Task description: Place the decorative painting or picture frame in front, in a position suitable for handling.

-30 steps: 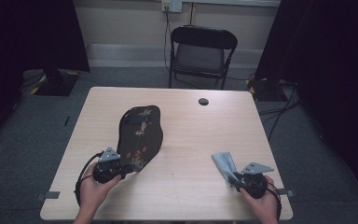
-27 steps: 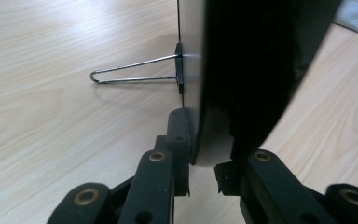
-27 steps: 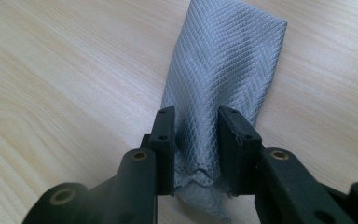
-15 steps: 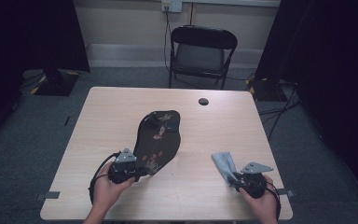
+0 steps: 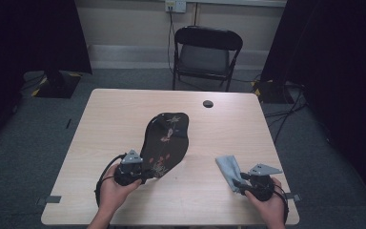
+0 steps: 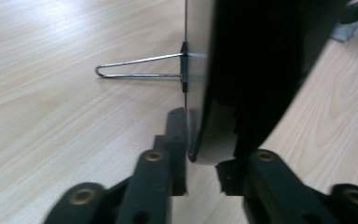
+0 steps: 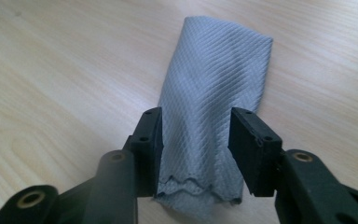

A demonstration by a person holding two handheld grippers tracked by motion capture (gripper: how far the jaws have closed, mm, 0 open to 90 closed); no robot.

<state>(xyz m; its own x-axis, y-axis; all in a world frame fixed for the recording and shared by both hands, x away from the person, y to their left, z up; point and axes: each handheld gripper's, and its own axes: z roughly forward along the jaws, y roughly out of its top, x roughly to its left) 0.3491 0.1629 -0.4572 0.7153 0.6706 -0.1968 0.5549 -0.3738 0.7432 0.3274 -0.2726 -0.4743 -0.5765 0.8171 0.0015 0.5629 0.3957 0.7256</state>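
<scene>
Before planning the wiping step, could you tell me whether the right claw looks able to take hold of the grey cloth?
Probably yes: the grey cloth already lies between the right claw, whose jaws have just been opening, with nothing in the way.

No legible text or labels.

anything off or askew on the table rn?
Mildly. The black decorated plaque isn't lying flat: the left tool clamps its near edge and holds it tilted on edge, its wire stand sticking out sideways. The grey cloth lies flat between the right tool, whose jaws have just been opening. No spills or damage visible.
</scene>
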